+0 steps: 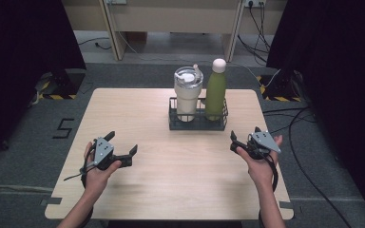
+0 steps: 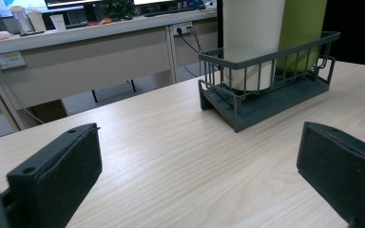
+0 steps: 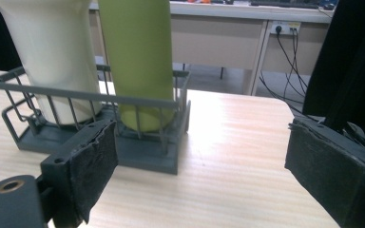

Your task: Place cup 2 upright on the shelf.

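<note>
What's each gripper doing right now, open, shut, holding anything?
Left gripper: open, holding nothing, over the table.
Right gripper: open, holding nothing, near the wire rack.

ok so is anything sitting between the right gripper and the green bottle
Nothing loose. Bare table lies between the open right gripper and the green bottle. The bottle stands in a wire rack beside the white tumbler, so the rack's rail crosses its lower part; the upper body is free.
</note>
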